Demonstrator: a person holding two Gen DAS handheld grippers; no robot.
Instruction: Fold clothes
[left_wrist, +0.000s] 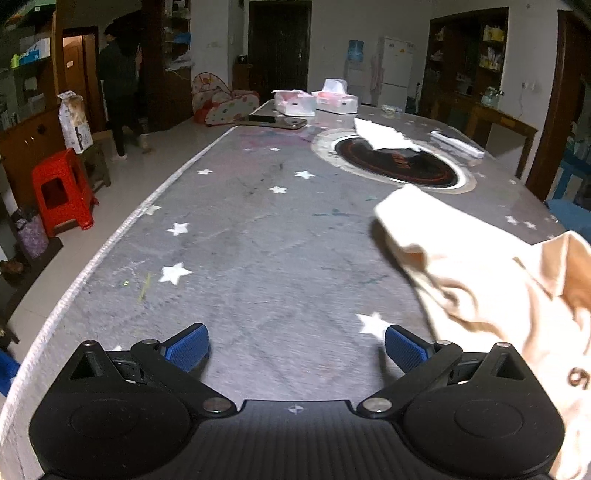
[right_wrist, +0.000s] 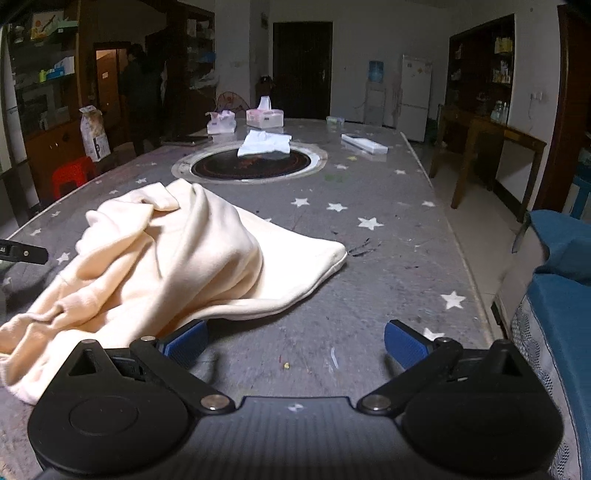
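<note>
Nearest, left gripper (left_wrist: 296, 347): blue-padded fingers spread wide apart, nothing between them, hovering over bare table cover.
Right gripper (right_wrist: 295, 343): fingers likewise spread wide and empty; its left pad (right_wrist: 186, 341) sits just at the near hem of the garment, though actual contact cannot be told.
Garment (right_wrist: 173, 258): a cream-coloured piece of clothing, crumpled in a loose heap on the near part of the table, one flat corner reaching out to the right; in the left wrist view it lies to the right of that gripper (left_wrist: 491, 295).
Table (right_wrist: 369, 295): long, covered in grey cloth printed with white stars.
Round inset (right_wrist: 251, 164): dark disc with pale ring, mid-table, beyond the garment.
White cloth (right_wrist: 264, 143): folded, lying on the inset's far edge.
Tissue boxes (right_wrist: 264, 117): two, near the far end.
Person (left_wrist: 120, 88): dark clothing, standing far off at the left wall.
</note>
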